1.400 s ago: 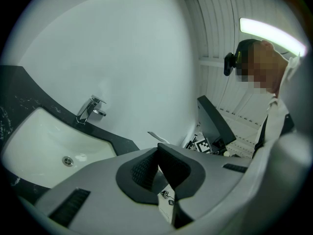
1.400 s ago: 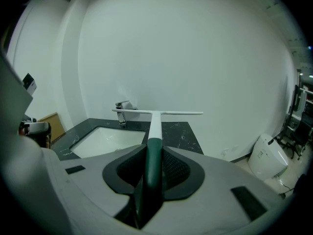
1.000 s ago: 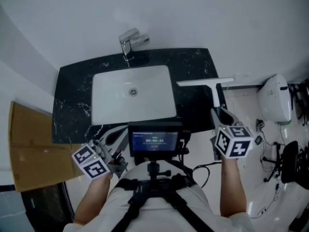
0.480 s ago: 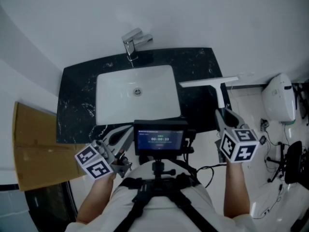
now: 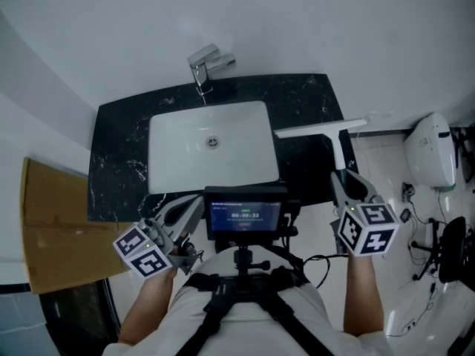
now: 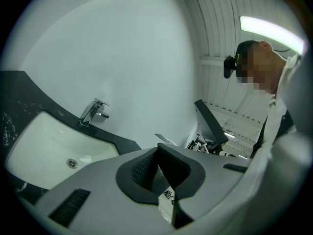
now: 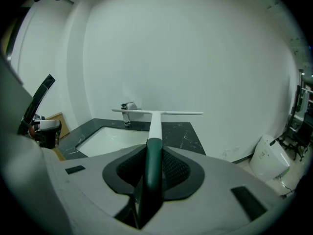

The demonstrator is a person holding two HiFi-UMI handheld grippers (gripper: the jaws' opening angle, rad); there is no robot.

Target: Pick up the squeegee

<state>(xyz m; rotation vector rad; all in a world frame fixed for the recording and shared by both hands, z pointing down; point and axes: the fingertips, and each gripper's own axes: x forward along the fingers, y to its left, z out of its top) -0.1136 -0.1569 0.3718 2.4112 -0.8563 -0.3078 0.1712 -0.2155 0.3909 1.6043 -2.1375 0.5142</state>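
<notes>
Two grippers show in the head view, low in the picture, either side of a small screen (image 5: 243, 215) mounted on the person's chest rig. The left gripper (image 5: 182, 210) sits near the front edge of a black marbled countertop (image 5: 304, 99), away from the task's thing. The right gripper (image 5: 345, 178) reaches out at the counter's right end and carries the squeegee (image 5: 320, 128), whose long white blade lies crosswise over the right part of the counter, just beside the white sink (image 5: 178, 154). A chrome faucet (image 5: 202, 65) stands behind the basin against the white wall, flat cardboard (image 5: 52, 228) lies on the floor to the left, and a rounded white container (image 5: 429, 150) sits on the floor to the right. Seen from the left gripper view, the two dark pads (image 6: 144, 168) lean in until their tips meet, with nothing caught between them, so this gripper is closed and empty; the sink and faucet lie off to its left. Seen from the right gripper view, the jaws are clamped on the squeegee's dark green handle (image 7: 153, 168), which runs straight out between the pads into a white stem and ends in the blade, held clear above the counter, level across the wall and near the faucet's top.
</notes>
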